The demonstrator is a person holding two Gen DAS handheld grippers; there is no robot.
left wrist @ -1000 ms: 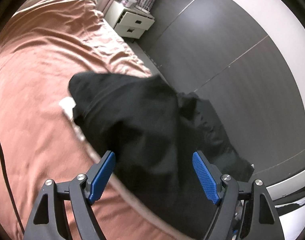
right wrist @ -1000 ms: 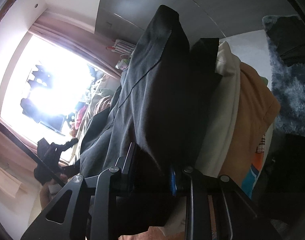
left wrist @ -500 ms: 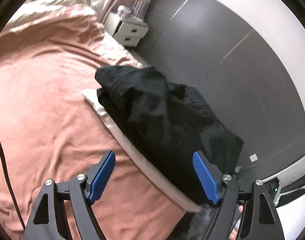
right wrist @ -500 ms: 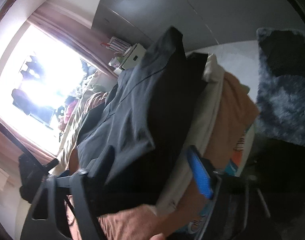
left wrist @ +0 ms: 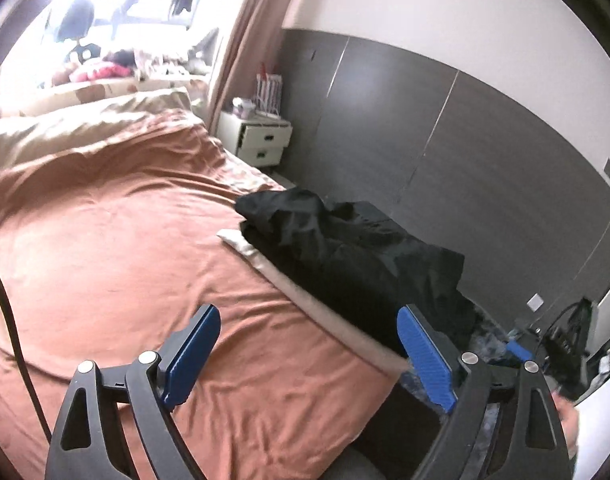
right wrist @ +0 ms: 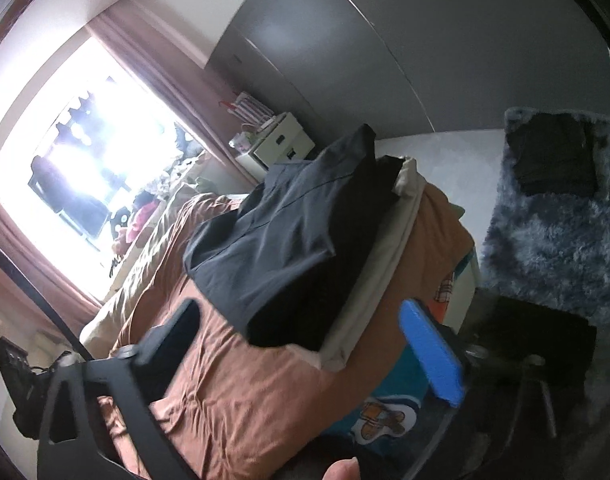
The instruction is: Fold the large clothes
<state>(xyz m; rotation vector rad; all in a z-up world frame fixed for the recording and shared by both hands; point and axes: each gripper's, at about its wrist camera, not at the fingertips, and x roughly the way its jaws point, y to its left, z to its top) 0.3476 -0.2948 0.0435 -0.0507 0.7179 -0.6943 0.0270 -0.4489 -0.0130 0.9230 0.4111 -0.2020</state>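
Both claws are held spread, nothing pinched.
Black garment point(left wrist: 345, 248) on bed point(left wrist: 117, 248) should be taken by corners.

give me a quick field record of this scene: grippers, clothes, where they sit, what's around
left gripper: open, empty, above the bed
right gripper: open, empty
dark garment: crumpled on top of the cream garment, near the bed's edge
cream garment: folded, under the dark garment
bed: rust-orange cover
nightstand: white, two drawers, beside the bed by the curtain
rug: grey, shaggy, on the floor, with a dark folded item on it
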